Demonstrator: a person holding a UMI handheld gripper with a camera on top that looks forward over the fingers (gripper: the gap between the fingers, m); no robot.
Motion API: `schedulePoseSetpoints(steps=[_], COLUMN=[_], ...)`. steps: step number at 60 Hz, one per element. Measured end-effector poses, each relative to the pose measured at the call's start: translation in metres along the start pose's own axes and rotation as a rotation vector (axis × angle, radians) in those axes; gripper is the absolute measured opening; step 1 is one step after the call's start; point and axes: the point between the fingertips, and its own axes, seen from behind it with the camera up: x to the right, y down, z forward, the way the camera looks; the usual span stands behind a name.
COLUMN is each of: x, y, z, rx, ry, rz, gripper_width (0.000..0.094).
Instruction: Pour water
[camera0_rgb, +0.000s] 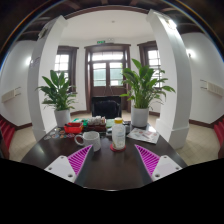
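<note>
My gripper (113, 160) is open and empty above a dark round table (110, 168). Its two fingers with magenta pads (79, 157) stand wide apart. Just beyond them, a clear bottle with a white label (119, 135) stands upright on a red coaster (119, 149). A white mug (90, 139) stands to the bottle's left, a little past my left finger. Nothing is between the fingers.
A red object (73, 128) and several small items lie at the table's far left; papers (145, 135) lie at the far right. Two large potted plants (60, 95) (143, 90) stand beyond the table, flanking a dark doorway.
</note>
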Motion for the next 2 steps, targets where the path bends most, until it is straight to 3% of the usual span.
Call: schedulePoseSetpoints(steps=[2], x=[-0.0014], y=[-0.0022], z=[-0.0018], rx=[0.005], ry=[-0.001], rz=[0.005], gripper_width=[0.0816])
